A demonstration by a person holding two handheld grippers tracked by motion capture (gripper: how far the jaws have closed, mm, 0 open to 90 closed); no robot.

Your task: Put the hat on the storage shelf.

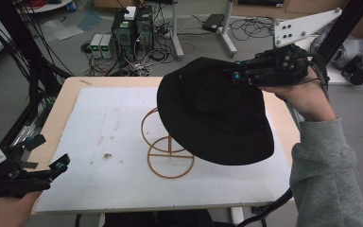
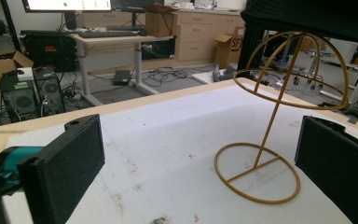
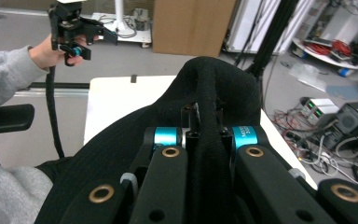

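A black bucket hat [image 1: 215, 111] is held in the air by the right gripper [image 1: 238, 73], whose jaws are closed tight on a fold of its crown, as is seen in the right gripper view where the cloth [image 3: 205, 140] is pinched between the two pads. The hat is hung just above and slightly to the right of the yellow wire hat stand [image 1: 168, 151], which is stood upright on the white mat [image 1: 104, 142]; the stand's dome [image 2: 291, 70] is partly covered by the brim from above, and whether the two touch cannot be told. The coming move is judged to turn on this offset: the hat's opening is tilted, so it would have to be brought leftward and levelled over the dome. The left gripper [image 1: 52, 168] is kept wide open with nothing held, low at the near left table edge [image 1: 56, 113], well apart from the stand
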